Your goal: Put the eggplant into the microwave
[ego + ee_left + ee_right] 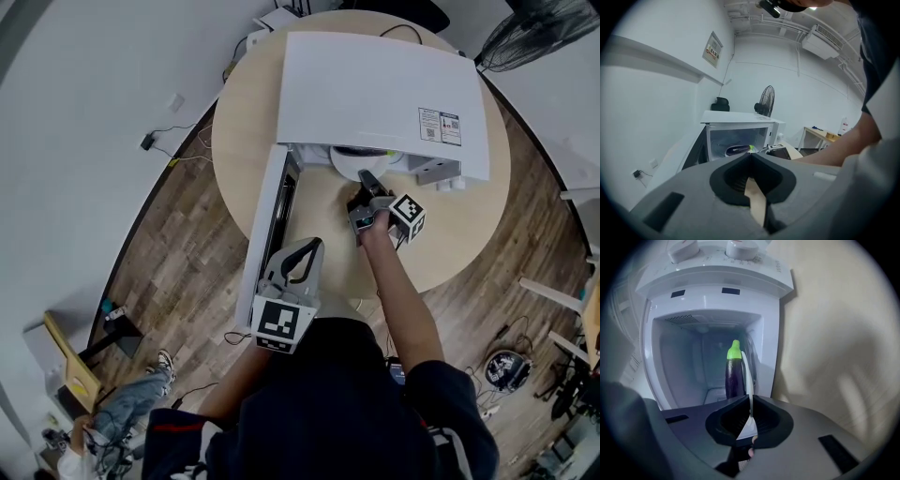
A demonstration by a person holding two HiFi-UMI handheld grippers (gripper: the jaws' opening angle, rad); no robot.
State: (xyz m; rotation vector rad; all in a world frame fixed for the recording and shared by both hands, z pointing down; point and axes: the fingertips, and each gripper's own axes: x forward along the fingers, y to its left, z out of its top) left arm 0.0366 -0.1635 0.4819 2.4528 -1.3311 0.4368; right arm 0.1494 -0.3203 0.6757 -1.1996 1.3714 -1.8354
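Note:
A purple eggplant [734,376] with a green cap lies on a thin white plate [746,371] inside the open white microwave [375,94]. My right gripper [367,180] is at the oven's mouth, rolled on its side and shut on the plate's near rim. In the right gripper view [751,401] the eggplant lies just beyond the jaws. The plate's rim [361,153] shows under the oven's top edge. My left gripper [312,246] hangs shut and empty beside the open door [272,225]. From the left gripper view [750,157] the eggplant [737,150] shows inside the cavity.
The microwave stands on a round wooden table [469,225], with its door swung out to the left. A floor fan [544,28] stands behind the table. Cables lie on the wood floor at the left, and a second person's legs [131,403] show at the lower left.

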